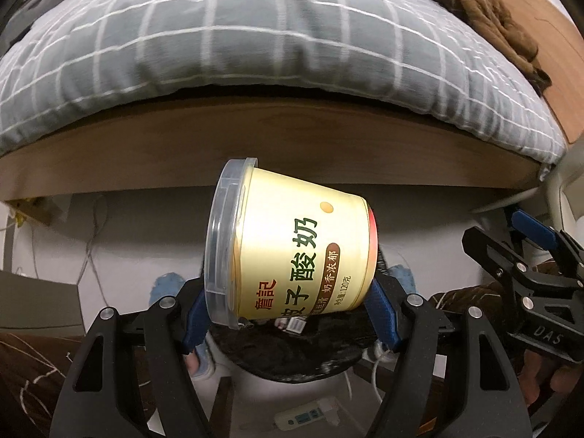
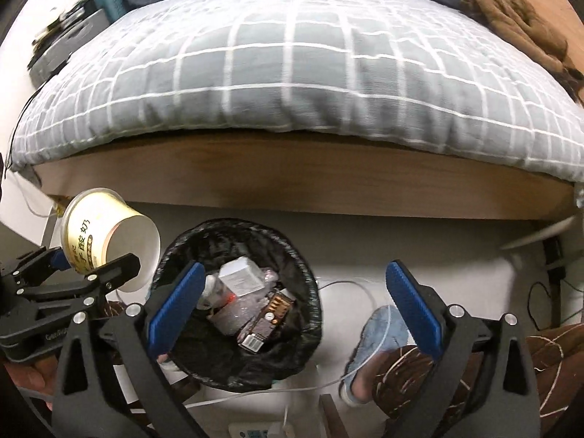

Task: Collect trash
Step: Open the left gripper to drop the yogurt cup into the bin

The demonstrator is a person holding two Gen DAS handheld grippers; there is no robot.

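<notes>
Left wrist view: left gripper (image 1: 288,314) grips yogurt cup (image 1: 292,244) sideways, lid pointing left; right gripper (image 2: 295,306) gapes wide, empty.

Grey checked duvet (image 2: 292,73), blue slipper (image 2: 379,332)

Bin (image 2: 233,372) mouth open above, bed frame (image 2: 292,179) close behind, foot (image 2: 372,350) beside.
</notes>
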